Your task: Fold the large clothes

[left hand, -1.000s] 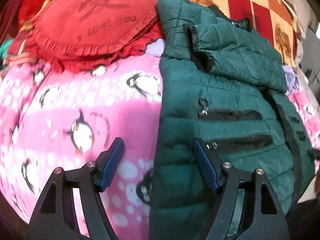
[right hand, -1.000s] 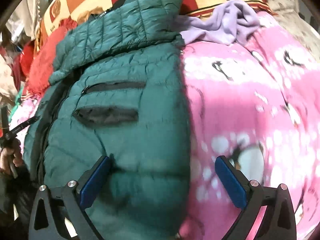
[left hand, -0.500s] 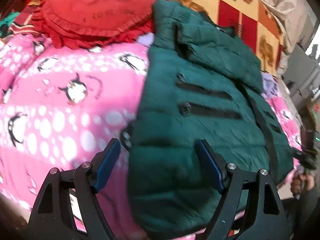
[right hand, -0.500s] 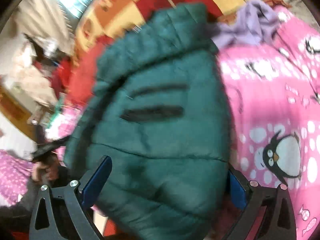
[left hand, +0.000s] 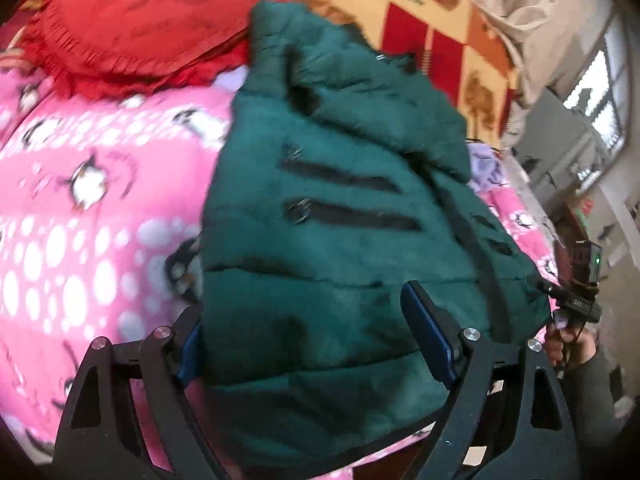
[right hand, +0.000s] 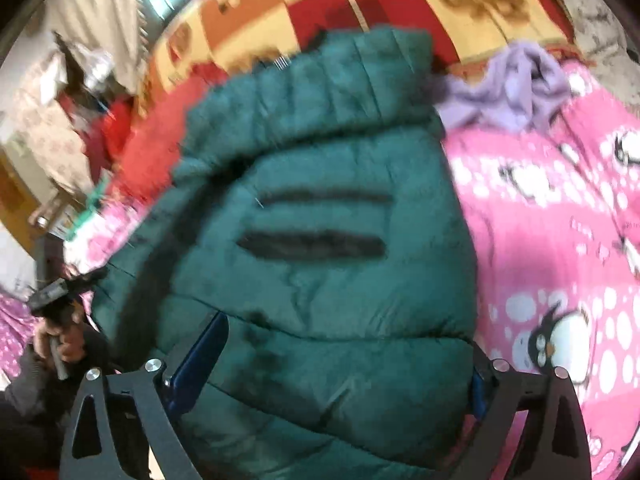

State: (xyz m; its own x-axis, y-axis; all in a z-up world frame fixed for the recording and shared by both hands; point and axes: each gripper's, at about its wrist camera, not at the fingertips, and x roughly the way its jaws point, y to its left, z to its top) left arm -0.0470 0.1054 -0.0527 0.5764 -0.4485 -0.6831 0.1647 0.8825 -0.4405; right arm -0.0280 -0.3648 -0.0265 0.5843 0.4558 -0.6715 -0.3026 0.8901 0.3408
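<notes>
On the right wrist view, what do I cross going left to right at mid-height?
The person's hand holding the other claw, then the green puffer jacket, then the pink penguin blanket.

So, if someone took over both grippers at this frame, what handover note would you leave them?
Left gripper: jaws opening, straddling the near left hem of the green puffer jacket, no grip visible.
Right gripper: jaws closing, jacket's near right hem between them, not clearly pinched.
Jacket lies on the pink penguin blanket, sides and sleeve already folded in; red cushion and lilac garment behind.
Left to do: likely grip the hem and fold it toward the collar.
</notes>
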